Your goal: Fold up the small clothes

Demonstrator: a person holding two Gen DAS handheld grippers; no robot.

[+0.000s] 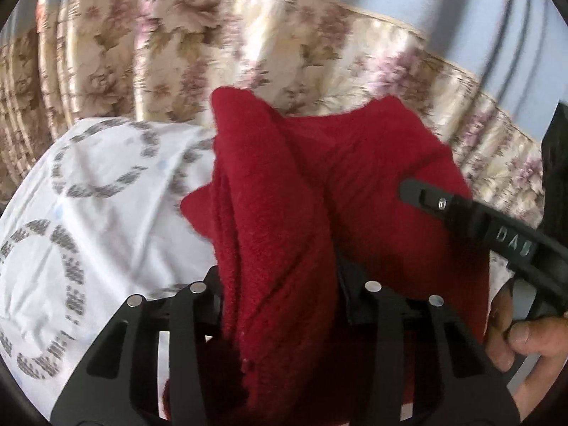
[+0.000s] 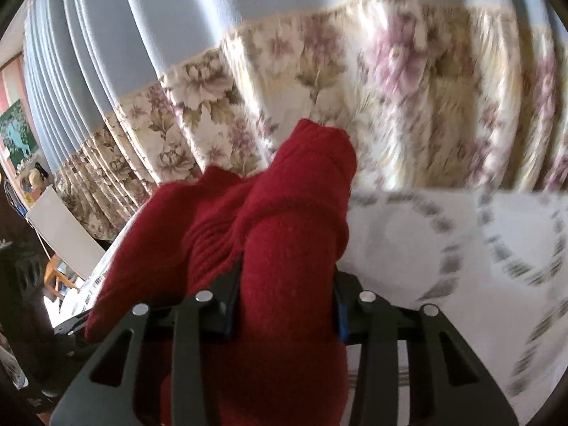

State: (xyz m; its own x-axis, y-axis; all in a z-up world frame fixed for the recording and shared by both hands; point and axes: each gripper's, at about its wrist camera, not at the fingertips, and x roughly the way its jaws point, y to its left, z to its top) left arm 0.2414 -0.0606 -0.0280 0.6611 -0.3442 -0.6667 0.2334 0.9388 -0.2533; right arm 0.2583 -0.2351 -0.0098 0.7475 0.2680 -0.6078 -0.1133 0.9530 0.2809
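Observation:
A dark red knitted garment (image 1: 284,191) is bunched and held up above a white sheet with grey ring patterns (image 1: 88,213). My left gripper (image 1: 280,284) is shut on a thick fold of the red garment; the cloth hides its fingertips. My right gripper (image 2: 287,294) is shut on another fold of the same garment (image 2: 277,220), which drapes over and hides its fingertips. The right gripper's black body (image 1: 497,230) and the hand holding it show at the right of the left wrist view, close beside the garment.
A floral curtain (image 1: 248,53) with a blue-grey upper part (image 2: 177,17) hangs behind the sheet-covered surface (image 2: 443,266). In the right wrist view a white board (image 2: 64,227), a wooden chair (image 2: 55,277) and dark clutter stand at the left.

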